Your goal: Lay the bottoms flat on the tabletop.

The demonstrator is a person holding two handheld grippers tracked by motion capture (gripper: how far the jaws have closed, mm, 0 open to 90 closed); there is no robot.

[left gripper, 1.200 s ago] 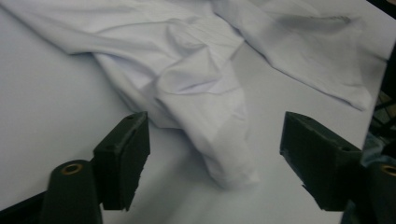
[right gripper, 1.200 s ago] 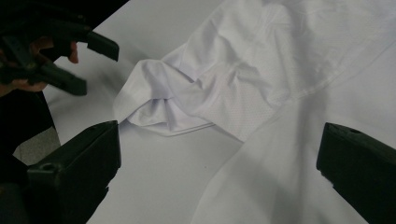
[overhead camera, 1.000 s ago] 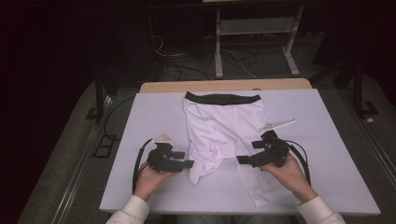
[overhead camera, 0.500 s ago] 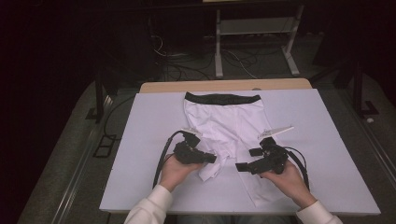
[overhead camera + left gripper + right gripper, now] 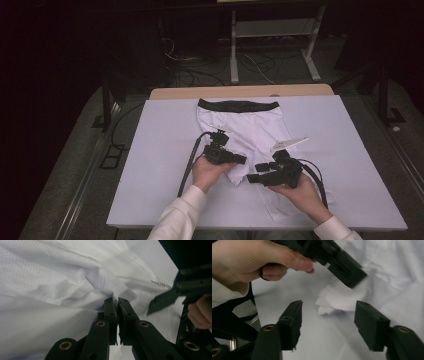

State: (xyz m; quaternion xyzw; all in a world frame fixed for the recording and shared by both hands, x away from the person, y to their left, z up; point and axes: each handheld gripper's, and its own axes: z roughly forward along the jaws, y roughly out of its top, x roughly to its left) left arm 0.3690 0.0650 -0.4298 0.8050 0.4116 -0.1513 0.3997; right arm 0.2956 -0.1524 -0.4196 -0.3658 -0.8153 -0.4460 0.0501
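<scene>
**Soft shorts, pinched at one leg hem**

The shorts (image 5: 240, 130) lie flat near the middle of the white table (image 5: 150, 165), black waistband (image 5: 237, 105) at the far edge, legs toward me. They look light, thin and limp: I judge the cloth will drape and slide on itself, so nothing to break, but a shallow pinch could slip off. Best hold is a hem or a doubled fold, taken deep between the pads.

My left gripper (image 5: 116, 301) has its jaws closed tight on a bunched bit of the left leg hem (image 5: 113, 295); the fold stands up between the tips. That hand (image 5: 210, 170) lies low over the table, wrist level, the gripper pointing across toward the shorts' middle.

My right gripper (image 5: 328, 312) stands about half open, jaws having just been closing, with nothing pressed between them; the crumpled hem (image 5: 332, 302) lies ahead of the tips on the table. That hand (image 5: 300, 192) rests low over the right leg, the gripper pointing left at the other one, close but apart.
</scene>
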